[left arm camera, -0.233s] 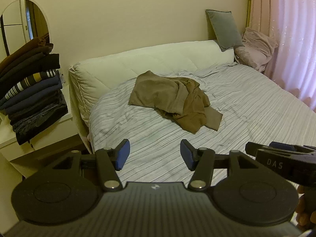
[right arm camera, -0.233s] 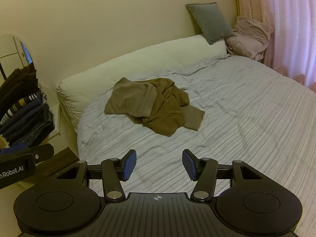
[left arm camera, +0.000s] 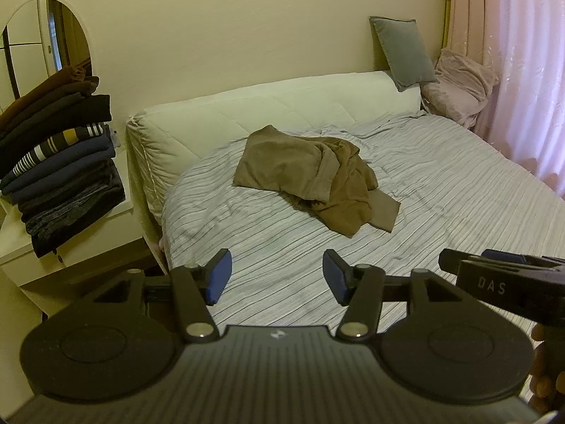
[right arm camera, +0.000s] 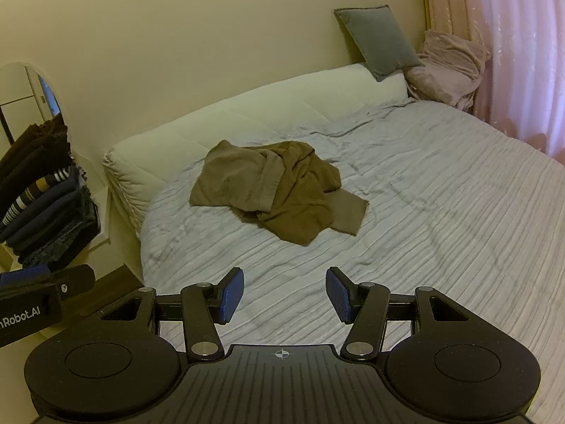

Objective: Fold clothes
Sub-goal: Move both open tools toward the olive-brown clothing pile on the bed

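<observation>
Cream walls close the bedroom around a bed (left arm camera: 459, 212) dressed in a pale grey striped cover, with a padded white headboard (left arm camera: 282, 102) along its far side. From where I steer, both cameras look down across the mattress. My left gripper (left arm camera: 277, 275) hangs above the near edge of the bed with its blue-padded jaws spread apart and nothing between them; my right gripper (right arm camera: 284, 295) sits the same way, jaws spread wide over bare cover. Well ahead of both, near the middle of the bed toward the headboard, lies a crumpled brown garment (left arm camera: 314, 176), unfolded, one flat rectangular end sticking out at its right. A stack of folded clothes (left arm camera: 60, 162), dark with one striped piece, sits on a white side table (left arm camera: 70, 243) left of the bed, in front of an arched mirror (left arm camera: 39, 46). A grey cushion (left arm camera: 402, 49) leans on the wall above the headboard, beside a bundled pink blanket (left arm camera: 459, 84) and pink curtains (left arm camera: 522, 70). In the left wrist view I read "DAS" on the side of the right gripper's body at the right edge; in the right wrist view the left gripper's body shows "nRobot.AI", cut off by the frame.
</observation>
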`<state>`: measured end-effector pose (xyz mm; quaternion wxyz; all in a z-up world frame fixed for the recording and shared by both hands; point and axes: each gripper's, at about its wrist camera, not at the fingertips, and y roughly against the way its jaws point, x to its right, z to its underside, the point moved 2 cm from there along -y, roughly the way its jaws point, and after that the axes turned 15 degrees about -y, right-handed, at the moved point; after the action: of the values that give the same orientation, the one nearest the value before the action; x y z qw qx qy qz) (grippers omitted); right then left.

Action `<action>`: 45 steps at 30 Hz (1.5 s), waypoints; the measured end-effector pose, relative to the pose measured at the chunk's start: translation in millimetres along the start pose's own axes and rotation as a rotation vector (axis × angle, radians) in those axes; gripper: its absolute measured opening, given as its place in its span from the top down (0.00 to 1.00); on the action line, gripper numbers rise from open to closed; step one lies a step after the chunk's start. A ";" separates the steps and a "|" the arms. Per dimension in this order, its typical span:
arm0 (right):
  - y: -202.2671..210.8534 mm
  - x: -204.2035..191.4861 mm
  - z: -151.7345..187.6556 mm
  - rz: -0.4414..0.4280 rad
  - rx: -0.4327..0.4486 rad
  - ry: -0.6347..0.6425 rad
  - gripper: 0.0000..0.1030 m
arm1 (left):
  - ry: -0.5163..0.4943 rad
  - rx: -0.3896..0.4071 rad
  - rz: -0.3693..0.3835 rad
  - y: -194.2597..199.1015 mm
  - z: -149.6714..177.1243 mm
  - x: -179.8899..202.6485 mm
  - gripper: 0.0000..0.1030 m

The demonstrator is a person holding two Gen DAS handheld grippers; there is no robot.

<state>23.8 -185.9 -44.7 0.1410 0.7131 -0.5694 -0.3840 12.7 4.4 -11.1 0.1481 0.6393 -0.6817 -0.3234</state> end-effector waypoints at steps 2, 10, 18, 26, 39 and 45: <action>1.1 0.4 -2.1 -0.001 0.001 0.002 0.46 | -0.002 0.004 0.000 -1.6 5.6 -3.8 0.48; -1.8 -6.0 -4.3 0.003 0.006 0.009 0.46 | 0.003 -0.004 -0.006 4.9 8.2 -2.1 0.48; -3.5 -3.6 -6.3 -0.011 -0.005 -0.004 0.46 | 0.004 -0.018 -0.019 7.2 8.7 -0.1 0.48; -6.8 2.8 -4.9 -0.009 -0.015 -0.013 0.46 | 0.004 -0.024 -0.013 2.1 7.2 -1.5 0.48; -33.9 5.7 -20.6 0.050 -0.007 -0.046 0.46 | -0.046 -0.034 0.075 -48.4 -20.9 -0.3 0.48; -68.1 4.9 -34.5 0.102 -0.020 -0.072 0.46 | -0.076 -0.048 0.127 -92.9 -44.0 -12.3 0.48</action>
<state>96.4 -177.3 -67.1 0.1470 0.6675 -0.6058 -0.4072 113.5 7.7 -34.2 0.1578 0.5786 -0.7179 -0.3536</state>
